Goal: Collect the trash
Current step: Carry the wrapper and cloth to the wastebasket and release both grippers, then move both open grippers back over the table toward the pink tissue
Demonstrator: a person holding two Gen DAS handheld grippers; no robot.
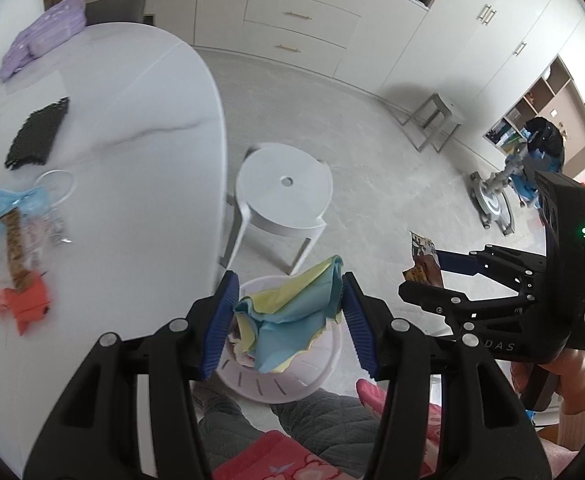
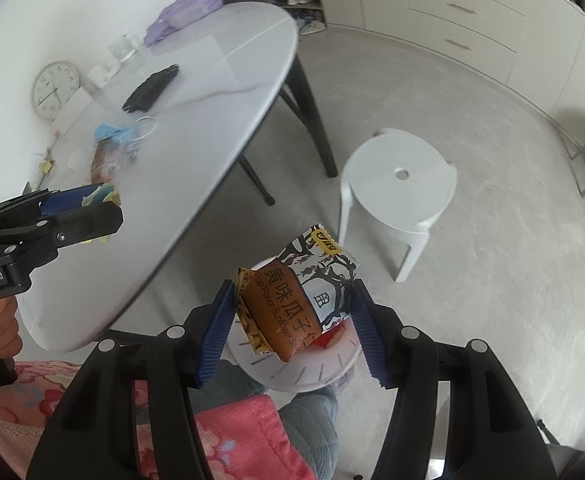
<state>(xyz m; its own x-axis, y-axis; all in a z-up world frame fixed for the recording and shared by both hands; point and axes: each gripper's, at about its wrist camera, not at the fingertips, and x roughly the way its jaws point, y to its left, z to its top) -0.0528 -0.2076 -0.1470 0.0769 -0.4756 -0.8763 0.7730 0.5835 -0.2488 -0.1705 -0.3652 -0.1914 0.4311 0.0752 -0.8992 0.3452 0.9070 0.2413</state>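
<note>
**Trainee:** What have I got, and where does it go?

**Coach:** Your left gripper [image 1: 288, 320] is about half closed, its blue ribbed pads clamped on a crumpled wad of yellow and light-blue paper [image 1: 288, 316]. Your right gripper [image 2: 292, 320] is closed to a similar width on a brown and white sunflower-seed snack packet [image 2: 298, 304]. Both loads hang off the edge of the white oval table [image 1: 132, 184], over the small white plastic waste bin with slotted sides [image 1: 288, 380] that sits on the floor by your knees.

**Trainee:** So I just let go?

**Coach:** Centre each one first. From the left wrist view the paper looks to be over the bin's mouth, with its left part close to the rim. The packet covers much of the bin [image 2: 312, 368] in the right wrist view, so I'd judge it roughly above, though I can't tell exactly. Keep your grippers pointing downward, lower them toward the opening, then open the jaws fully, one after the other, so the pieces don't knock each other out.

**Trainee:** Anything left afterwards?

**Coach:** Yes. An orange crumpled wrapper [image 1: 20, 304] and a light-blue wrapper with a brown snack bar [image 1: 14, 216] remain on the table.
</note>
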